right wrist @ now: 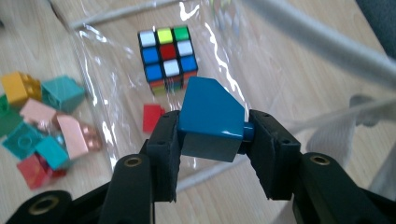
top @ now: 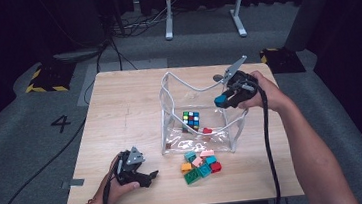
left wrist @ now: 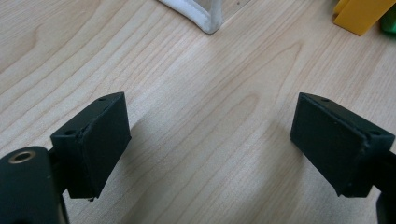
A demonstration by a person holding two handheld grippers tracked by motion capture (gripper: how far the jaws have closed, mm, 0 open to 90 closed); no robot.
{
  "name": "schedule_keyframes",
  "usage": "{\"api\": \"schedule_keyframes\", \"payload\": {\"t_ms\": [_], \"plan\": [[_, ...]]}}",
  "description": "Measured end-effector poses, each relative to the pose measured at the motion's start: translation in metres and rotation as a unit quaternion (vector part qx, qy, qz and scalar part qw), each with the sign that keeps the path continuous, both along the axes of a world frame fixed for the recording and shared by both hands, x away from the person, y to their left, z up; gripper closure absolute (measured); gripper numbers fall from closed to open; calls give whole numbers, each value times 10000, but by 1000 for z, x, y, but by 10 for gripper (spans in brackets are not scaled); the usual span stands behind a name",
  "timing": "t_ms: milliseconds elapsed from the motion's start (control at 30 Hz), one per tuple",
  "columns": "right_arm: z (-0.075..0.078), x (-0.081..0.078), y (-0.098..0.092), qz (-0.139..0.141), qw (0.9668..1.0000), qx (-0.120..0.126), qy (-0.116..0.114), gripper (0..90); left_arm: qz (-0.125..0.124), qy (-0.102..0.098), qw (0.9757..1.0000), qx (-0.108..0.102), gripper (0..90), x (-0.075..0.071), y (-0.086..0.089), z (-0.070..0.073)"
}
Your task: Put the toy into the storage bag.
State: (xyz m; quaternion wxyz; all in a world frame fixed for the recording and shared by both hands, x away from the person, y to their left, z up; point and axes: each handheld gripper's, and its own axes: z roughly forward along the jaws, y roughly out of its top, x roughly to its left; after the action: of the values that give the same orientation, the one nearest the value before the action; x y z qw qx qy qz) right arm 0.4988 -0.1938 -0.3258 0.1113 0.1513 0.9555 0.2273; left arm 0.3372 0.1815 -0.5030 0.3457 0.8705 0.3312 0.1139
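A blue brick (right wrist: 212,116) is clamped between the pads of the right gripper (right wrist: 212,140), held above the clear bag (top: 169,108). Inside are seen a puzzle cube (right wrist: 168,58) and a red brick (right wrist: 152,116). The left gripper (left wrist: 210,144) is rested on the table (left wrist: 196,93), jaws wide apart and empty.

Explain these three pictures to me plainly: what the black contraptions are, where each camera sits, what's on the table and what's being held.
A person sits at a wooden table with a hand-held two-jaw gripper in each hand. The wide picture looks down from above; each of the other two comes from a camera riding on one gripper. The left gripper rests open on the table, holding nothing. The right gripper clamps a blue building block above a clear plastic bag. Inside the bag lie a puzzle cube and a small red block. A pile of coloured blocks sits just outside it.
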Motion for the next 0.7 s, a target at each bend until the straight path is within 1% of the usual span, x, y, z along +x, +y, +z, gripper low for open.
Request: {"api": "schedule_keyframes", "payload": {"t_ms": [33, 100, 167, 200, 267, 367, 433, 533, 600, 633, 667, 700], "plan": [[0, -1, -1, 18, 10000, -78, 0, 557, 3, 10, 10000, -3, 120, 0, 0, 0], [-1, -3, -3, -27, 9999, -96, 36, 557, 2, 6, 10000, -1, 121, 0, 0, 0], [0, -3, -6, -57, 9999, -154, 20, 557, 4, 10, 10000, -3, 120, 0, 0, 0], [0, -3, -9, -117, 9997, -217, 34, 557, 2, 10, 10000, -2, 120, 0, 0, 0], [0, -3, -12, -244, 9990, -381, -51, 557, 4, 10, 10000, -3, 120, 0, 0, 0], [-2, -4, -15, -215, 9983, -536, -63, 556, 2, 7, 10000, -2, 120, 0, 0, 0], [-3, -6, -16, -185, 9983, -550, -46, 555, 3, 9, 10000, -2, 120, 0, 0, 0], [-3, -7, -18, -191, 9990, -392, -39, 543, 4, 9, 10000, -3, 120, 0, 0, 0], [-2, -9, -19, -166, 9995, -248, -74, 502, 5, 8, 10000, -4, 120, 0, 0, 0], [-1, -10, -21, -184, 9997, -105, -79, 489, 4, 9, 10000, -2, 120, 0, 0, 0], [0, -10, -23, -131, 9998, 25, -122, 474, 6, 4, 10000, -7, 120, 0, 0, 0], [1, -12, -24, -138, 9998, 109, -136, 469, 3, 9, 10000, -3, 120, 0, 0, 0]]}}
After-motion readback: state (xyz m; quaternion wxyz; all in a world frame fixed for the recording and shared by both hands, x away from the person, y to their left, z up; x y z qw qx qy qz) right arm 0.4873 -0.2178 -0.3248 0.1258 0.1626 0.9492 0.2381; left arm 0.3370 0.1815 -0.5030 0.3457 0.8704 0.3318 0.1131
